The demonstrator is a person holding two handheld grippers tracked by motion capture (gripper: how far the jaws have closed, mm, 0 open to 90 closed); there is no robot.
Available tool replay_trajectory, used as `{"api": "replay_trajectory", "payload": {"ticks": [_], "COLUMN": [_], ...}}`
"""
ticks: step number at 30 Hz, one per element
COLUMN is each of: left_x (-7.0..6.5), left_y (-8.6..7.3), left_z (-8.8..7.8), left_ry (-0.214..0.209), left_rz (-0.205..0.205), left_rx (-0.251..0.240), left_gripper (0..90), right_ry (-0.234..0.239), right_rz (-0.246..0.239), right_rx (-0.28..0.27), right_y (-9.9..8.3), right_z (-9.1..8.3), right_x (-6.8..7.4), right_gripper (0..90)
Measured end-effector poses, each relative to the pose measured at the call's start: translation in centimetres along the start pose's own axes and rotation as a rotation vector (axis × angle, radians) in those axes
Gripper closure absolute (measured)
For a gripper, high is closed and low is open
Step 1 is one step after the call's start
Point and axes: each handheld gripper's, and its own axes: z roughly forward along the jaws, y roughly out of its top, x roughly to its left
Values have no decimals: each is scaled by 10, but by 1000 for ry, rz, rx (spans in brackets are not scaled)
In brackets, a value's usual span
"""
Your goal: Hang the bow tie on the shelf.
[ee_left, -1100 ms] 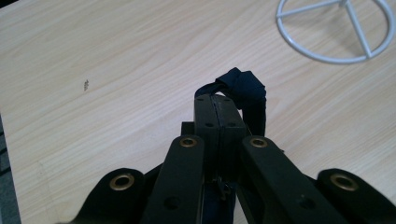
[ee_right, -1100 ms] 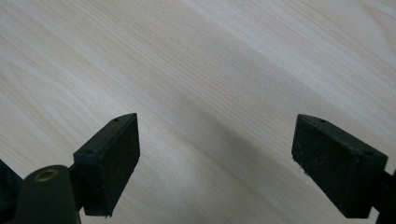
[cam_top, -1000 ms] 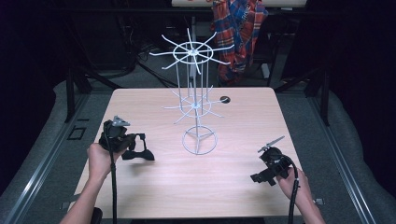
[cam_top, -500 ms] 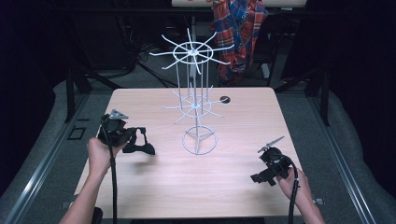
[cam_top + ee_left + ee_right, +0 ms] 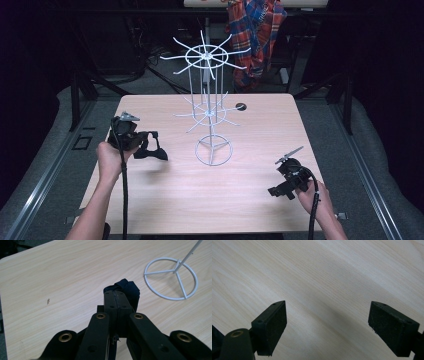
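Clamped together, the jaws of my left gripper (image 5: 117, 303) are pinching a dark navy cloth (image 5: 128, 290), which is bunching just past their tips above the wooden table (image 5: 165, 205), near its left edge, beside the white wire rack (image 5: 212, 150). Near the right front corner, my right gripper (image 5: 328, 327) is holding its jaws wide apart over bare wood.

The table (image 5: 165, 200) is pale matt wood grain, the rack (image 5: 212, 150) white-coated wire, the dark bundle (image 5: 128, 290) soft cloth.

Overhead light brightens the table (image 5: 200, 200); dark surroundings, soft shadows, slightly blurred close-ups.
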Motion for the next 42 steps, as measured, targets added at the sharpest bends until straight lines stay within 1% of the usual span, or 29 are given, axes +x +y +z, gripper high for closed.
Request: {"api": "replay_trajectory", "payload": {"ticks": [1, 2, 4, 5, 7, 9, 10, 11, 14, 15, 16, 21, 24, 26, 27, 28, 29, 30, 31, 32, 34, 35, 36, 38, 39, 40, 41, 42], "left_x": [1, 1, 1, 0, 0, 0, 0, 0, 0, 0, -2, -8, -10, -12, -13, -13, -14, -14, -14, -14, -15, -15, -15, -15, -15, -16, -16, -17], "left_y": [2, 4, 5, 6, 8, 9, 11, 13, 16, 18, 20, 29, 35, 38, 40, 41, 42, 44, 45, 46, 49, 50, 51, 52, 54, 55, 56, 58], "left_z": [0, 0, 1, 2, 3, 4, 3, 3, 4, 4, 4, 5, 3, 2, 2, 1, 1, 0, 0, 0, -1, -1, -1, -1, -2, -2, -2, -2], "left_ry": [-1, -2, 0, 5, 8, 6, 3, 5, 2, 0, -2, -11, -15, -13, -13, -15, -11, -11, -12, -11, -7, -10, -5, -12, -9, -2, -7, -1], "left_rz": [-7, -11, -9, -7, -10, -8, -11, -10, -13, -14, -16, 3, 12, 18, 19, 22, 23, 22, 22, 21, 21, 20, 17, 13, 10, 14, 14, 17], "left_rx": [-3, -4, 1, 6, 7, 12, 12, 11, 5, 3, 1, 7, 9, 5, 10, 9, 9, 7, 5, 3, 0, 1, -2, -7, -8, -9, -14, -14], "left_gripper": [898, 898, 898, 899, 899, 899, 898, 898, 898, 898, 898, 898, 898, 898, 898, 898, 898, 898, 898, 898, 898, 898, 897, 898, 898, 898, 898, 898], "right_ry": [5, -3, -2, -3, 8, 8, 5, -3, 4, -1, 7, -3, -2, 3, -3, -3, -3, -3, -4, 7, 4, 2, 3, 3, 5, -5, -4, -4], "right_rz": [10, 3, 2, 1, 20, 21, 18, 15, 20, 16, 15, 15, 15, 19, 9, 9, 9, 20, 18, 28, 27, 21, 21, 21, 28, 19, 13, 12], "right_rx": [-14, -6, -9, -2, -14, -14, -5, -1, -11, -6, 2, -6, -3, -13, -3, -3, -6, -19, -19, -30, -31, -19, -22, -19, -28, -19, -11, -7], "right_y": [0, 0, 0, 0, -1, -1, -1, -1, -2, -2, -2, -3, -3, -3, -3, -3, -3, -4, -4, -4, -4, -3, -3, -3, -4, -3, -3, -3], "right_z": [1, 1, 1, 1, 2, 2, 1, 1, 1, 1, 0, -1, -2, -1, -2, -2, -2, -2, -2, -1, -2, -2, -2, -2, -2, -2, -2, -3], "right_x": [0, 0, 0, -1, 0, 0, -1, -1, -1, -1, -1, -2, -2, -2, -3, -3, -3, -2, -2, -2, -2, -2, -2, -2, -2, -2, -2, -2], "right_gripper": [151, 150, 151, 150, 151, 150, 150, 150, 150, 151, 150, 150, 150, 150, 150, 151, 150, 151, 151, 150, 151, 150, 151, 151, 151, 151, 150, 151]}}
